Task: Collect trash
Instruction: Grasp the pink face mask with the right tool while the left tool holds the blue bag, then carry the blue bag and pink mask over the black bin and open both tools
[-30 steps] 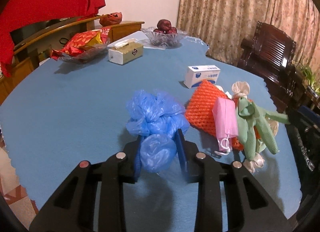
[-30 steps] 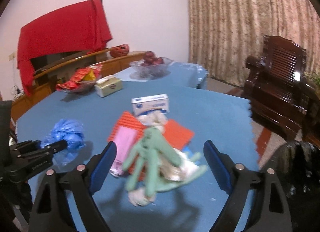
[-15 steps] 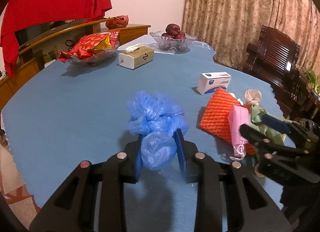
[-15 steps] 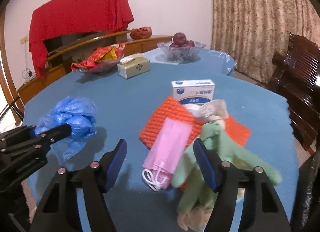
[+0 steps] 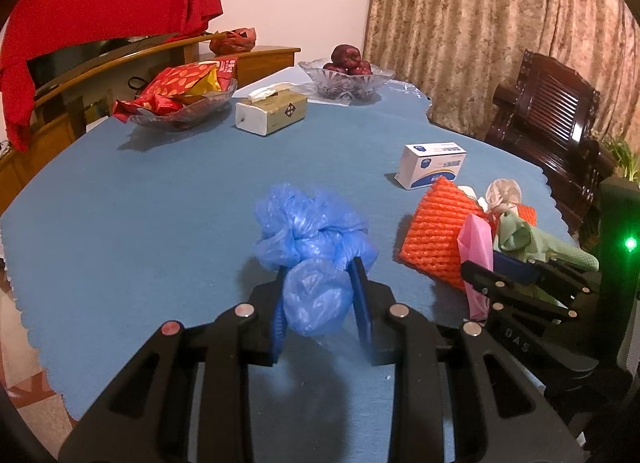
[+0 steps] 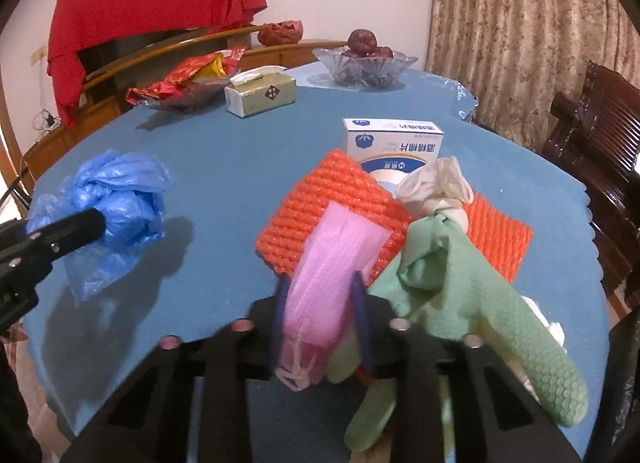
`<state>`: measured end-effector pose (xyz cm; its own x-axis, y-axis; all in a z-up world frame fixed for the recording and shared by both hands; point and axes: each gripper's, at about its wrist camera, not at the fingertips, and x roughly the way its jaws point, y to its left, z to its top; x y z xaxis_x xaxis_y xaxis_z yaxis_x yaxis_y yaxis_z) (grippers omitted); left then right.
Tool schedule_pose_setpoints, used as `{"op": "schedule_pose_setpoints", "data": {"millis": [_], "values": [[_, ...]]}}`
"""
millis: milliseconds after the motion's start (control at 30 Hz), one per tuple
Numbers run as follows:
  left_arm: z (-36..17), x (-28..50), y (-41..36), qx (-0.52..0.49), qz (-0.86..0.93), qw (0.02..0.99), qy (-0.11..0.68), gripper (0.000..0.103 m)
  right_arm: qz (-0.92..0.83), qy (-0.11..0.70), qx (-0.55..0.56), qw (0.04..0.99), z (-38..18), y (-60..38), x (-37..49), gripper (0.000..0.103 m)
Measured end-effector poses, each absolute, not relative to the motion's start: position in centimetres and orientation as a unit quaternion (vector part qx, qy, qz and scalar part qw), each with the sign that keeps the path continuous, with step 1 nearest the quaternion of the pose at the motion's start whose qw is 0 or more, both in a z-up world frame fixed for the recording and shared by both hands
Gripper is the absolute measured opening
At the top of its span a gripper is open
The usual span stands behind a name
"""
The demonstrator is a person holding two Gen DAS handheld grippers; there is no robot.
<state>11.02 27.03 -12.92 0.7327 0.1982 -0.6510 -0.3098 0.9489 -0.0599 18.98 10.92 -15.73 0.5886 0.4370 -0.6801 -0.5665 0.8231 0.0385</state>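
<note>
On a blue surface (image 5: 160, 203), the left hand-held gripper (image 5: 322, 309) grips a crumpled blue plastic bag (image 5: 312, 239). To its right, the right hand-held gripper (image 6: 320, 315) is closing its jaws on a pink face mask (image 6: 332, 259), which lies over an orange foam net (image 6: 320, 203) beside a green rubber glove (image 6: 480, 303).

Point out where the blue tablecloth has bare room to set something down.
Bare cloth spans the middle, between the blue plastic bag, the tissue box and the white medicine box. The strip left of the bag is bare too. The right side is crowded: orange foam net, pink face mask, green rubber glove.
</note>
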Motion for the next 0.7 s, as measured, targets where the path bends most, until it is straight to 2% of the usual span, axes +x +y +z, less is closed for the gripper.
{"op": "schedule_pose_setpoints", "data": {"millis": [67,233,700], "values": [[-12.9,11.1,26.8,-0.082,0.136,0.927,0.339,0.028,0.29,0.354,-0.087,0.885,-15.5,10.5,18.8,0.018],[-12.3,11.0,26.0,-0.076,0.13,0.93,0.335,0.027,0.31,0.342,-0.063,0.885,-14.0,9.4,18.0,0.015],[-8.7,10.6,22.3,-0.065,0.098,0.945,0.304,0.026,0.336,0.297,-0.028,0.893,-7.9,5.8,15.9,0.013]]}}
